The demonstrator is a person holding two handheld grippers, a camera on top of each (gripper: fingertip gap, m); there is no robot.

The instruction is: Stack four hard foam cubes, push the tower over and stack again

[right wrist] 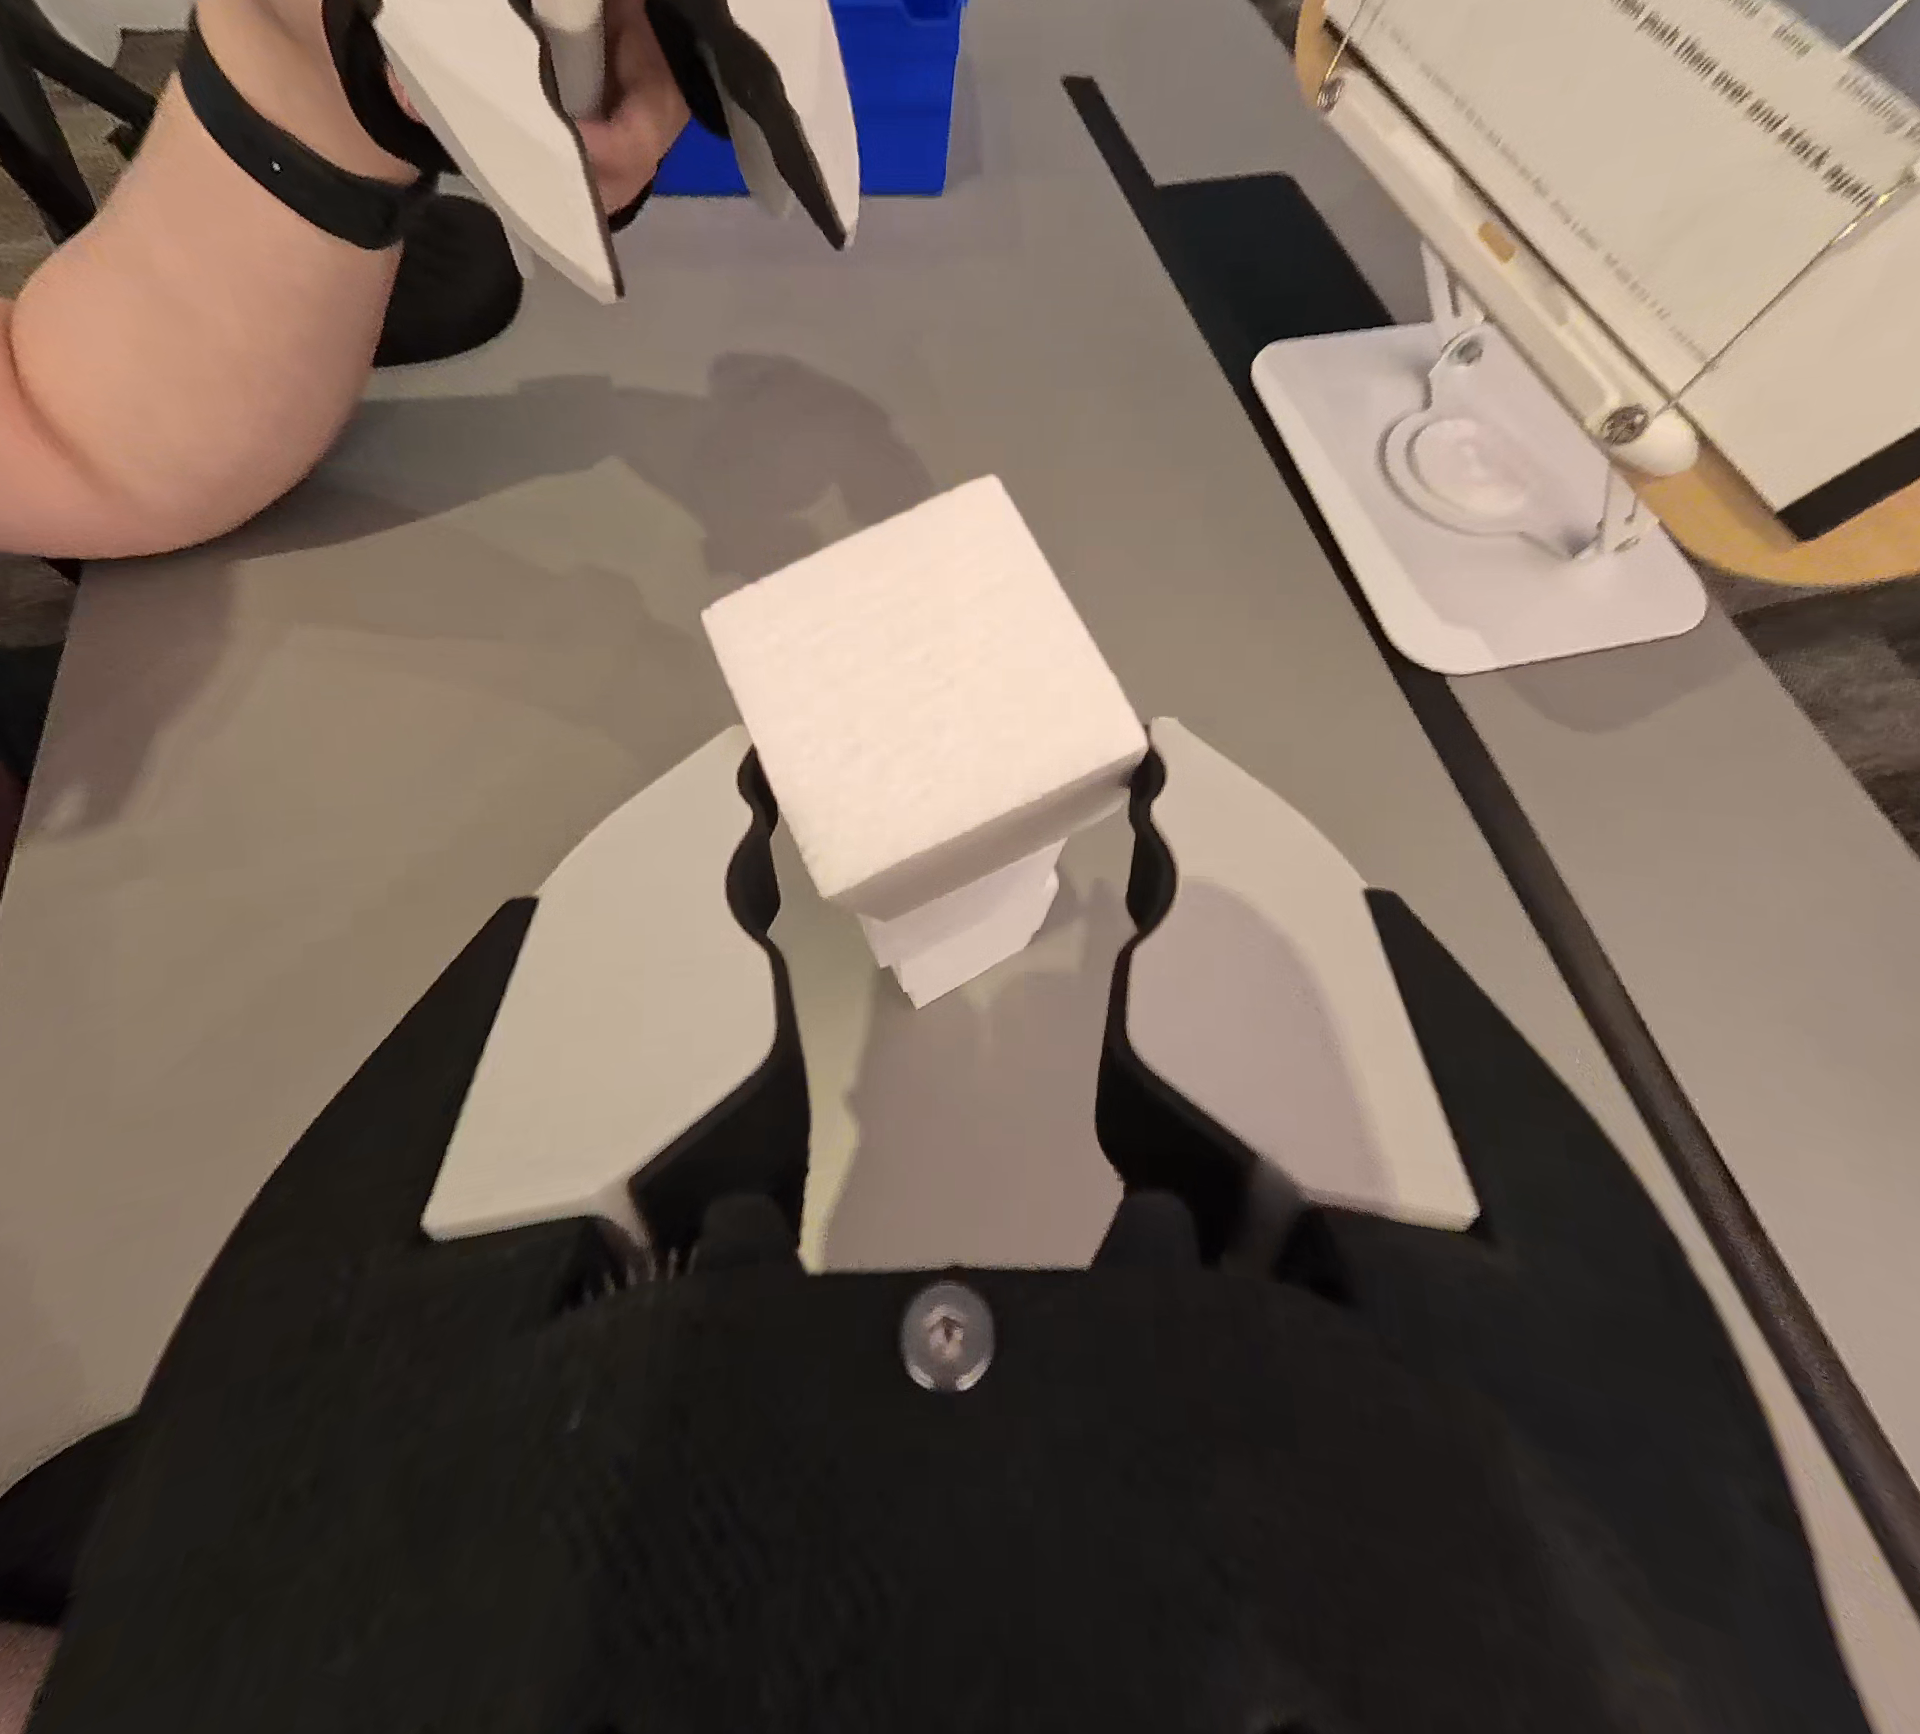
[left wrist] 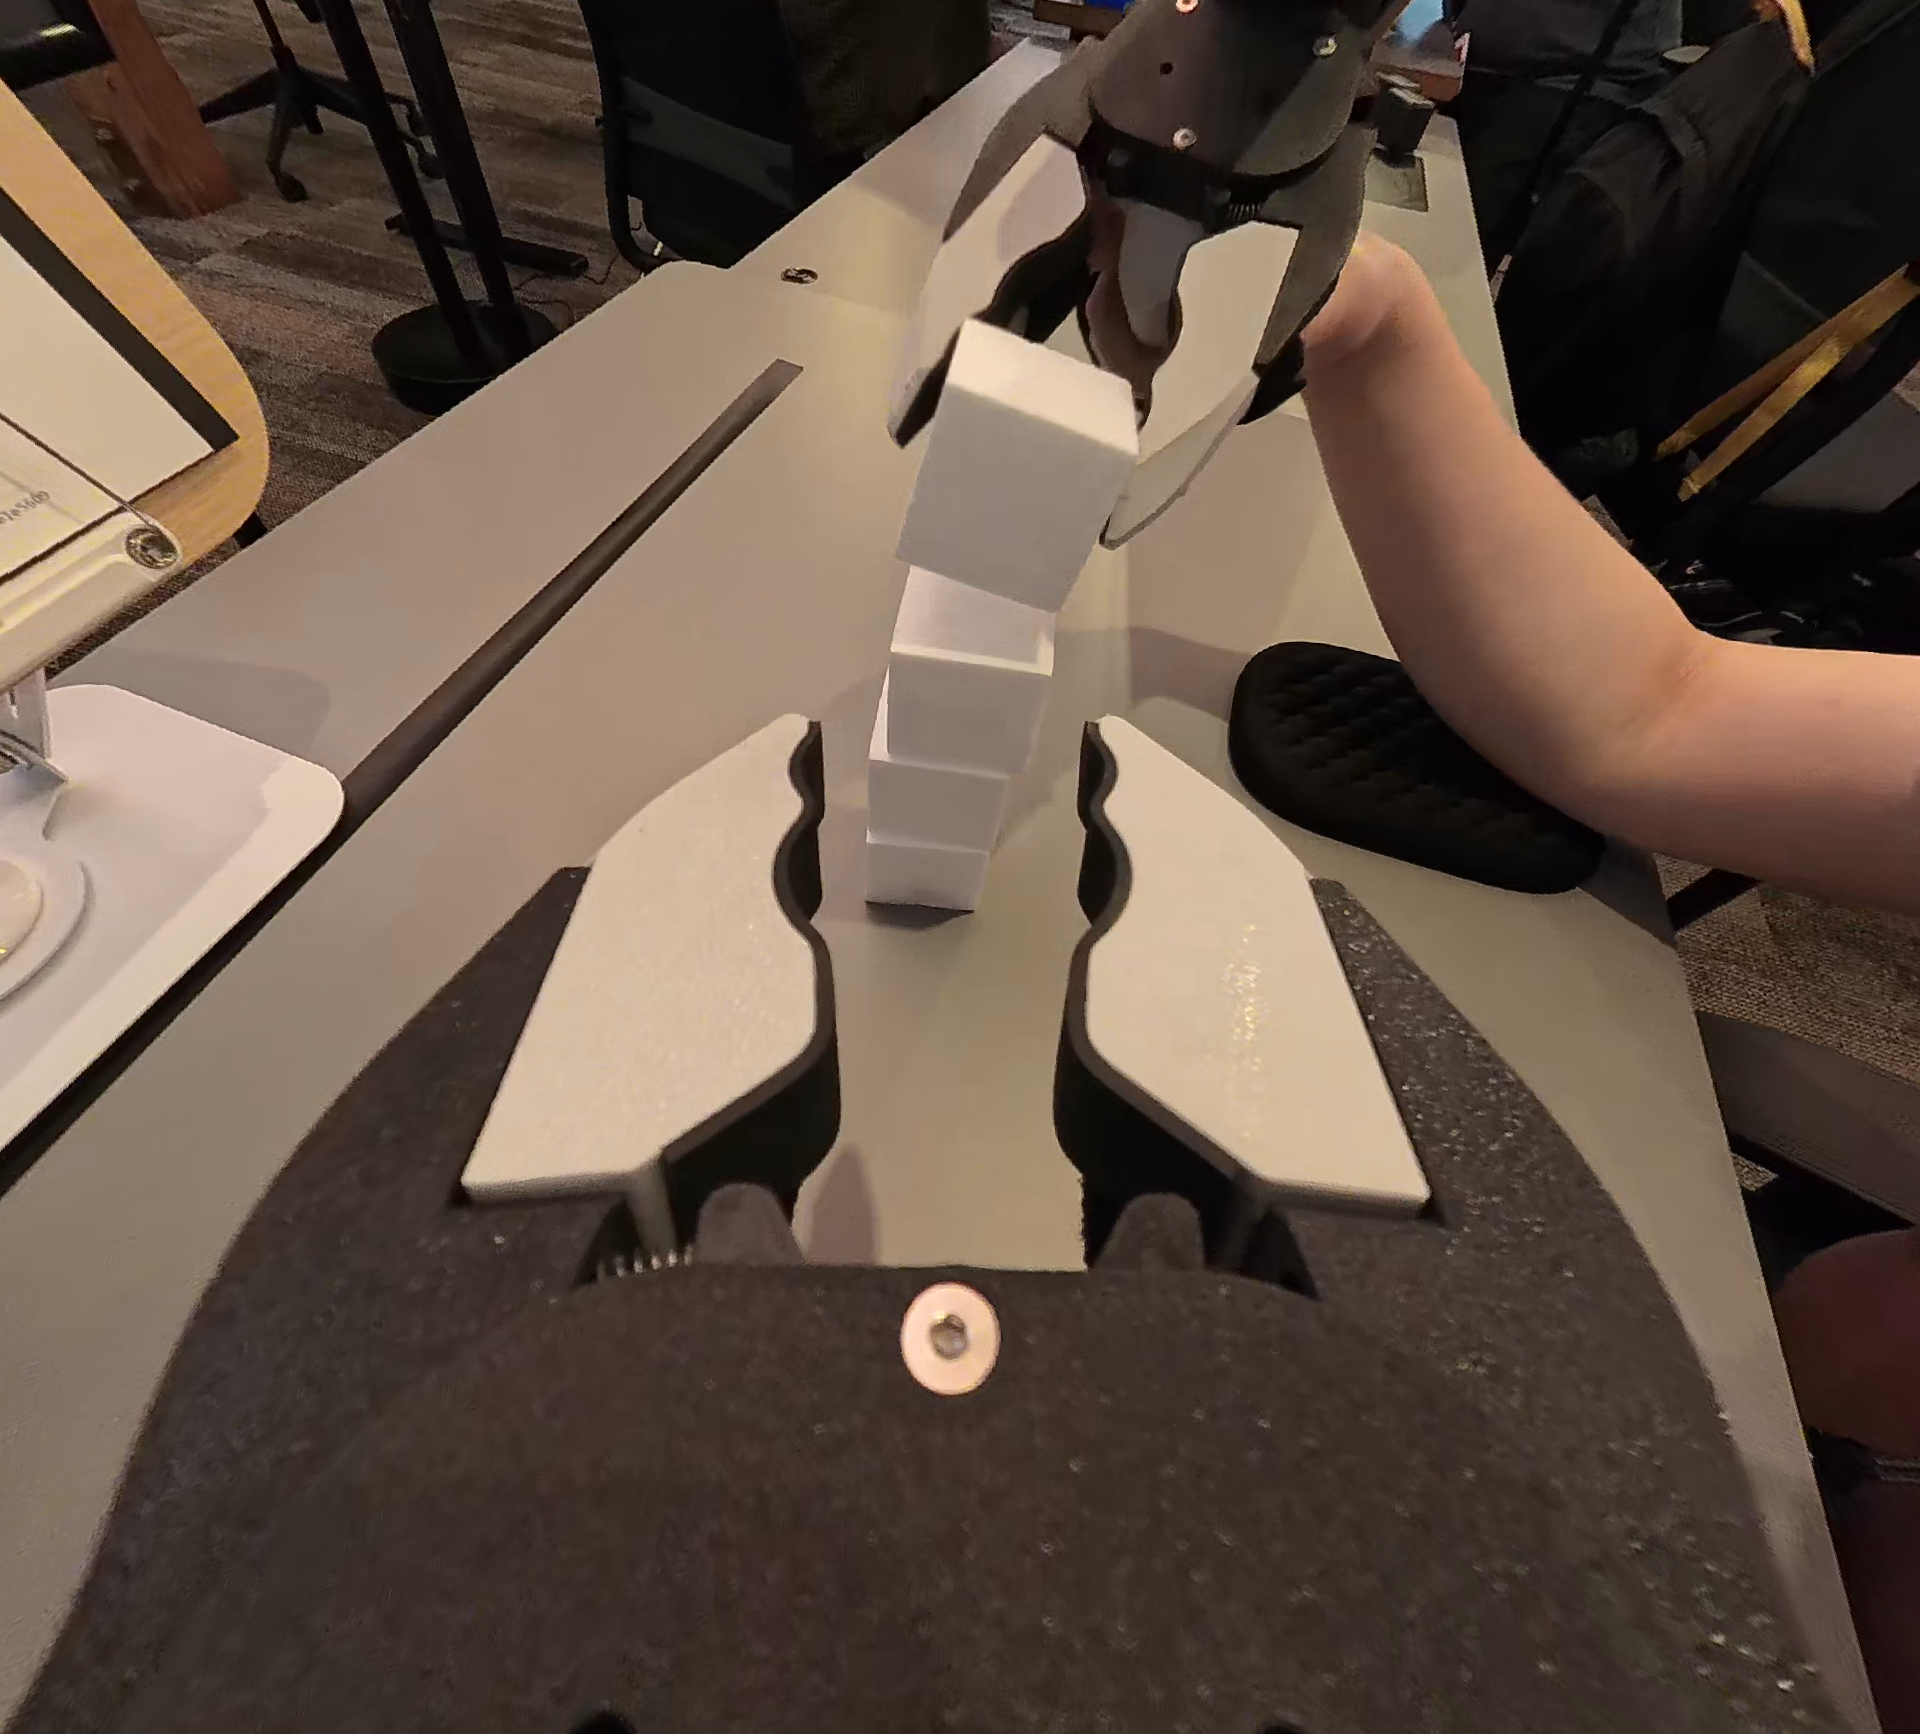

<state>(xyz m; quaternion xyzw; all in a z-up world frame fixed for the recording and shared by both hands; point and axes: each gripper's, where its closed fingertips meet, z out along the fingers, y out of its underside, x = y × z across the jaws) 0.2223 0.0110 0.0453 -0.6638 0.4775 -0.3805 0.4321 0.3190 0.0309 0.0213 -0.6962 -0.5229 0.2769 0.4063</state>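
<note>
Four white foam cubes stand as a slightly crooked tower (left wrist: 951, 749) on the grey table (left wrist: 468, 697). My right gripper (right wrist: 951, 754) comes down from above and is shut on the top cube (right wrist: 914, 697), a finger touching each side. In the left wrist view it (left wrist: 1049, 417) flanks that cube (left wrist: 1013, 469), which sits skewed on the cube below (left wrist: 971, 682). My left gripper (left wrist: 951, 734) is open and empty, fingers level with the tower's lower cubes and just short of them. It also shows in the right wrist view (right wrist: 727, 240), raised beyond the tower.
A white-based stand with a printed sheet (right wrist: 1475, 489) is beside the tower, across a dark groove (left wrist: 582, 572) in the table. A black pad (left wrist: 1403, 770) lies on the other side under a person's forearm (left wrist: 1507, 593). A blue bin (right wrist: 883, 22) sits at the table's end. Tip to tip, the grippers are about 11 cm apart.
</note>
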